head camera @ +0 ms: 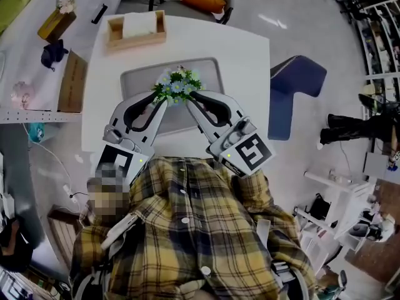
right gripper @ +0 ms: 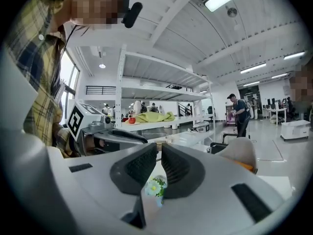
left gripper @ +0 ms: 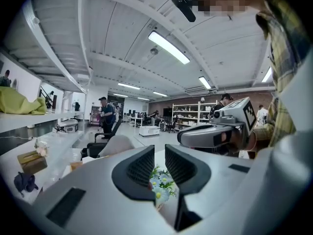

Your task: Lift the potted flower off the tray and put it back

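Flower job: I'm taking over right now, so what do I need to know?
Left gripper: jaws a little apart, nothing in them.
Right gripper: jaws almost together, nothing in them.
Both hang above the tray, one on each side of the flower.
The flower sits on the tray, and nobody holds it.
Whether it was already lifted cannot be told. If not: grip it, lift it, set it back.

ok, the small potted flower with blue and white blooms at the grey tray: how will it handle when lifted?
Probably light: the small potted flower looks little against the grey rectangular tray. Its leafy blue-and-white top spreads wide and likely flexes, so it gives no firm hold. Top-heavy tipping seems possible; the pot is hidden under the foliage in the head view.
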`<action>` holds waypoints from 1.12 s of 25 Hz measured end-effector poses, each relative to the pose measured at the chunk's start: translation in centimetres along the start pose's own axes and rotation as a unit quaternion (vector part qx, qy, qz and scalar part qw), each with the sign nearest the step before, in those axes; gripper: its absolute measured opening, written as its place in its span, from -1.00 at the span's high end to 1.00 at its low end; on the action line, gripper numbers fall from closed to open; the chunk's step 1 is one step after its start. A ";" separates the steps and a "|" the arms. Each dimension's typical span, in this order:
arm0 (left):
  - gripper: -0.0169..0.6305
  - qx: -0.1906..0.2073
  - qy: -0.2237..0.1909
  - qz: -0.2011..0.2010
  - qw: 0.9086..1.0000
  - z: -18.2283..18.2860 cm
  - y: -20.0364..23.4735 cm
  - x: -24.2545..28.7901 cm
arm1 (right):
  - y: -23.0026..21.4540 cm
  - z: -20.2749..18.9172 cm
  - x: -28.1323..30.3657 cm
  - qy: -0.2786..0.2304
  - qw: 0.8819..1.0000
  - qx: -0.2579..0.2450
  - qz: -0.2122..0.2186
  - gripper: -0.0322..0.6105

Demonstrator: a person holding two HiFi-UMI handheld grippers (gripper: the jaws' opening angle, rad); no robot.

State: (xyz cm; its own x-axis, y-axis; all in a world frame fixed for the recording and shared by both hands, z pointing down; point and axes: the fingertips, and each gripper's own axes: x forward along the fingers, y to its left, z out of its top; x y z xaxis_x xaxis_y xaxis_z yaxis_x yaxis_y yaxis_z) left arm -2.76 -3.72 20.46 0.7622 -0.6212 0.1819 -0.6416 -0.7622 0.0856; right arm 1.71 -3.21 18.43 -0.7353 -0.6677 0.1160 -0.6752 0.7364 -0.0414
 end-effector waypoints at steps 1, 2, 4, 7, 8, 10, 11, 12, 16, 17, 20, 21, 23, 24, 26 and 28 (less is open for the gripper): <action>0.73 -0.002 -0.004 -0.006 1.000 0.5 -0.3 0.1 | 0.1 0.4 -0.2 -0.002 1.000 -0.001 -0.004 0.83; 0.78 -0.004 -0.008 -0.012 1.000 1.0 -0.7 0.1 | 0.1 0.7 -0.4 -0.003 1.000 -0.003 -0.009 0.85; 0.83 -0.007 -0.016 -0.022 1.000 1.9 -1.4 0.1 | 0.1 1.3 -0.9 -0.007 1.000 -0.002 -0.019 0.86; 0.91 -0.015 -0.024 -0.028 0.999 2.8 -1.8 0.0 | -0.3 1.5 -1.4 -0.010 0.999 0.012 -0.035 0.89; 0.92 -0.018 -0.025 -0.029 0.999 2.9 -1.8 0.0 | -0.5 1.4 -1.5 -0.008 0.999 0.016 -0.039 0.90; 0.92 -0.023 -0.024 -0.032 0.999 3.0 -1.8 0.0 | -0.7 1.4 -1.6 -0.006 0.999 0.025 -0.045 0.90; 0.92 -0.025 -0.023 -0.033 0.999 3.0 -1.8 -0.1 | -0.8 1.4 -1.6 -0.005 0.999 0.028 -0.045 0.90; 0.92 -0.026 -0.022 -0.033 0.999 3.0 -1.8 -0.2 | -0.7 1.4 -1.7 -0.004 0.999 0.028 -0.046 0.90; 0.93 -0.029 -0.018 -0.034 0.999 3.0 -1.7 -0.7 | -0.7 1.8 -1.7 0.001 0.999 0.019 -0.051 0.90; 0.93 -0.030 -0.017 -0.034 0.999 3.0 -1.6 -0.7 | -0.8 1.9 -1.7 0.001 0.998 0.020 -0.053 0.90; 0.92 -0.032 -0.015 -0.035 0.999 2.8 -1.3 -0.9 | -0.9 1.8 -1.4 0.002 0.998 0.023 -0.058 0.90; 0.93 -0.033 -0.014 -0.037 0.999 2.7 -1.2 -0.9 | -0.9 1.8 -1.3 0.003 0.998 0.024 -0.058 0.90; 0.92 -0.035 -0.013 -0.039 0.999 2.6 -1.2 -1.0 | -0.8 1.7 -1.1 0.006 0.998 0.026 -0.057 0.90; 0.93 -0.035 -0.013 -0.040 0.999 2.6 -1.2 -1.0 | -0.8 1.6 -1.0 0.007 0.998 0.025 -0.057 0.90; 0.93 -0.035 -0.012 -0.043 0.998 2.5 -1.4 -0.9 | -0.8 1.5 -1.0 0.009 0.998 0.024 -0.056 0.90; 0.92 -0.035 -0.010 -0.046 0.998 2.4 -1.7 -0.8 | -0.7 1.4 -1.1 0.012 0.998 0.024 -0.056 0.90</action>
State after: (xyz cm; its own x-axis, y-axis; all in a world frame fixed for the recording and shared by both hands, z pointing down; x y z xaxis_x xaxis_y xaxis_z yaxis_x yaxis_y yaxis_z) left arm -2.09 -2.37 17.78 0.8188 -0.5538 0.1512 -0.5734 -0.8017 0.1690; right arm 2.90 -3.09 16.92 -0.6541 -0.7423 0.1455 -0.7553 0.6512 -0.0735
